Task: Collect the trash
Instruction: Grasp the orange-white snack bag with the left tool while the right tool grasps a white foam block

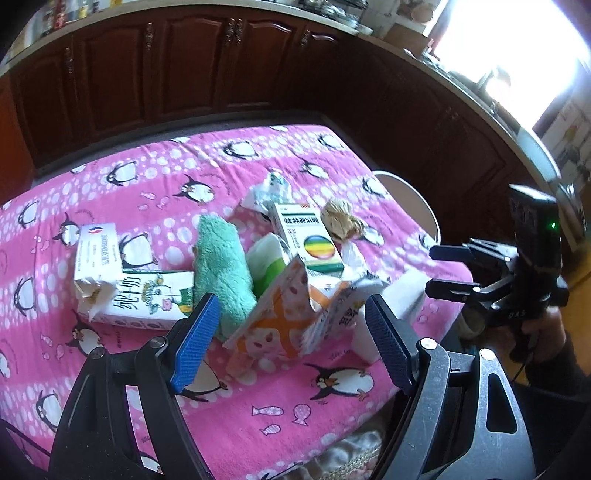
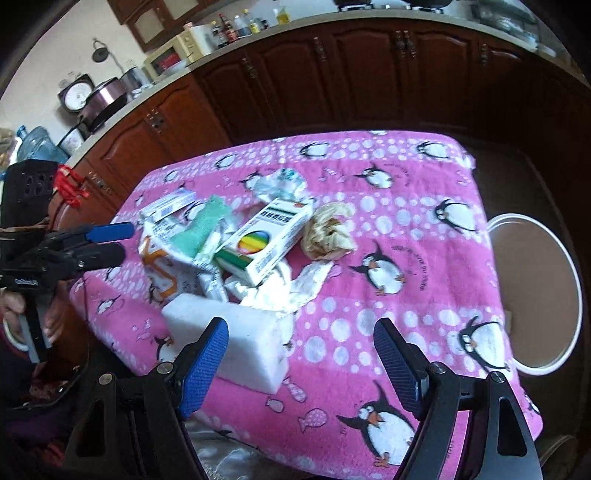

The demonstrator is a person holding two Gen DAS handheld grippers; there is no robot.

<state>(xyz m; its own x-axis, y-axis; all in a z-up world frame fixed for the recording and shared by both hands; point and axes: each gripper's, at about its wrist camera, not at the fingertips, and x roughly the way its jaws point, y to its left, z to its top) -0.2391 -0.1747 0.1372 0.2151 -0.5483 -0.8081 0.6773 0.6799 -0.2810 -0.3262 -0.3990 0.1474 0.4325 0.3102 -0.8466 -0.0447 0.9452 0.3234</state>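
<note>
A pile of trash lies on the pink penguin cloth (image 1: 258, 391): a torn orange-and-white box (image 1: 280, 321), a milk carton (image 1: 147, 299), a small white box (image 1: 96, 251), a rainbow-dot medicine box (image 1: 310, 236) (image 2: 269, 236), a crumpled brown paper (image 1: 341, 219) (image 2: 327, 230), white tissues (image 2: 280, 291) and a white foam block (image 2: 225, 332). My left gripper (image 1: 291, 332) hangs open just above the near side of the orange box, nothing between its blue pads. My right gripper (image 2: 301, 354) is open too, its left pad in front of the foam block.
A green fluffy cloth (image 1: 221, 266) lies among the trash. A round white-rimmed stool (image 2: 535, 291) stands at the table's right edge. Dark wooden cabinets (image 1: 184, 66) run behind the table, with appliances and bottles (image 2: 236, 27) on the counter.
</note>
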